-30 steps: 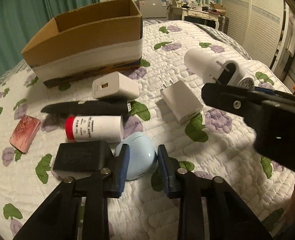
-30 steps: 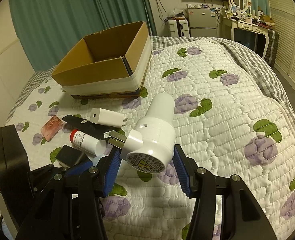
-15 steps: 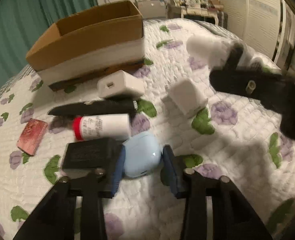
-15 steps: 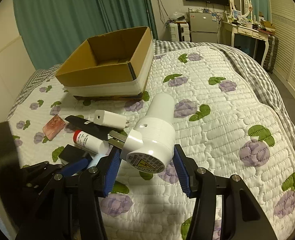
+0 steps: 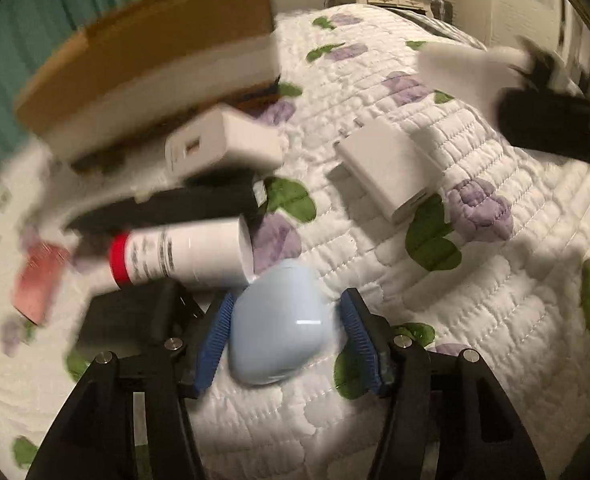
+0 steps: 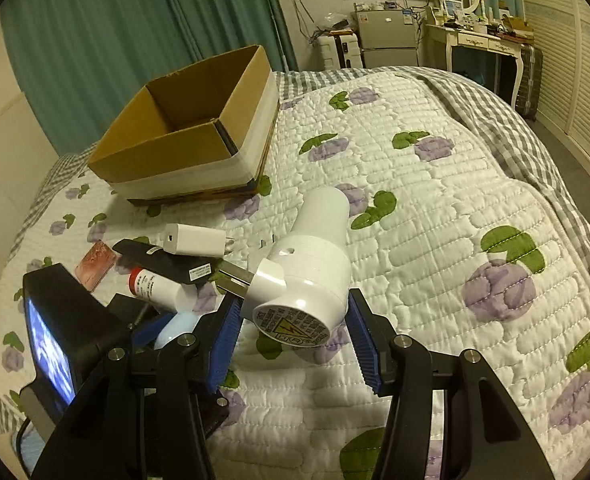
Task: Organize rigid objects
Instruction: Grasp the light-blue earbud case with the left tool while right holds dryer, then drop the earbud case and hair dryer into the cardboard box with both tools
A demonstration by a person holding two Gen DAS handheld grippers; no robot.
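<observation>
Closing in from a second ago, the left gripper [image 5: 283,344] is straddling the pale blue case [image 5: 281,328] at lower centre, jaws apart, while the right gripper [image 6: 293,342] is clamping the white plug adapter [image 6: 309,276], cardboard box [image 6: 199,128] waiting upper left.

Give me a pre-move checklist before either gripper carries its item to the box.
1. Right gripper around white plug device: ok, jaws straddle its base; grip firmness cannot tell.
2. Left gripper around blue case: not ok, a gap shows beside the right jaw, not closed.
3. Box open with room: ok, inside looks bare.
4. Path to the box: not ok, white charger and black bar lie between.
5. Left view sharpness: not ok, blurred.
</observation>
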